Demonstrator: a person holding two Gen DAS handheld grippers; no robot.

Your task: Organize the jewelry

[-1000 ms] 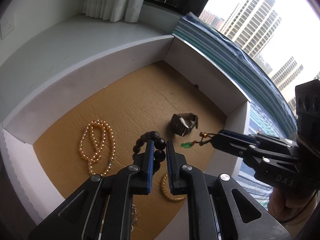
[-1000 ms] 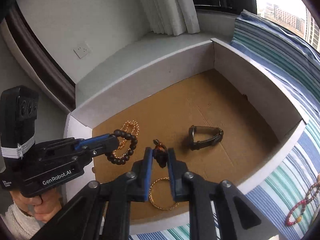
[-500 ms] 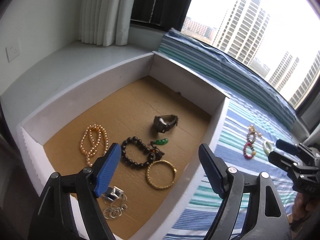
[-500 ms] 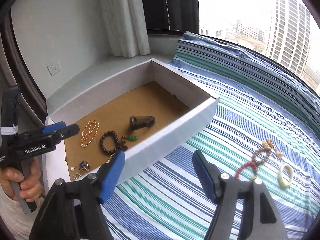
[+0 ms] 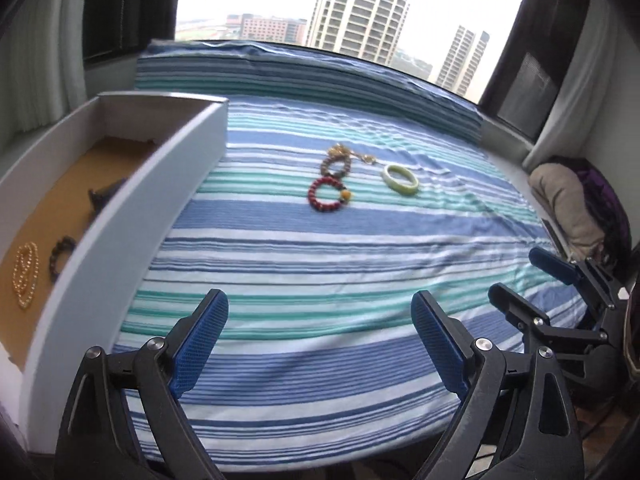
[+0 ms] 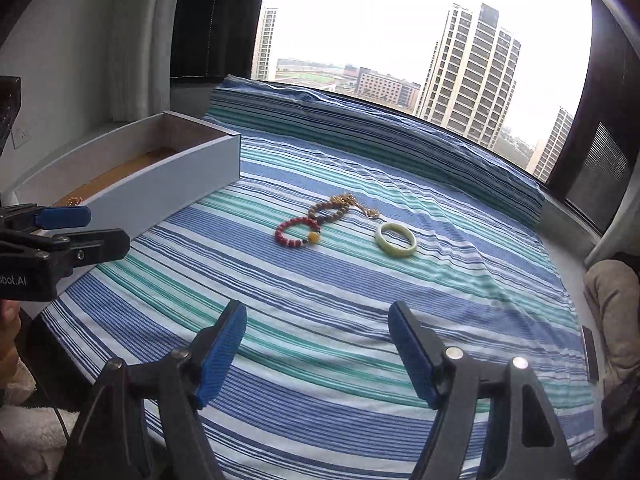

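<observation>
- A red bead bracelet [image 5: 327,196] with one round yellow bead is lying flat on the striped cloth [image 5: 320,272], at about 12 o'clock from the left gripper [image 5: 319,332].
- A brown bead bracelet [image 5: 335,165] is sitting right behind it, touching or almost touching it; I cannot tell which.
- A shiny gold chain [image 5: 362,155] is lying in a small heap at the brown bracelet's 1 o'clock.
- A smooth, pale green bangle [image 5: 401,178] is lying near the red bracelet, at its 3 o'clock, not touching it.
- The cloth is soft-looking, with blue, white and green stripes and a few wrinkles.
- A white box [image 5: 120,232] with a brown cardboard floor is sitting at 10 o'clock from the left gripper. Inside it a pearl necklace [image 5: 25,274] and a dark bead bracelet [image 5: 60,254] are lying side by side, and a dark blurry thing is lying farther back.
- The left gripper's jaws are opening wide, with nothing between its bumpy blue pads [image 5: 200,338].
- The right gripper [image 6: 318,346] is opening its jaws too, and nothing is between them. The red bracelet is at its 12 o'clock.
- Tall buildings [image 6: 468,76] are showing through the window.
</observation>
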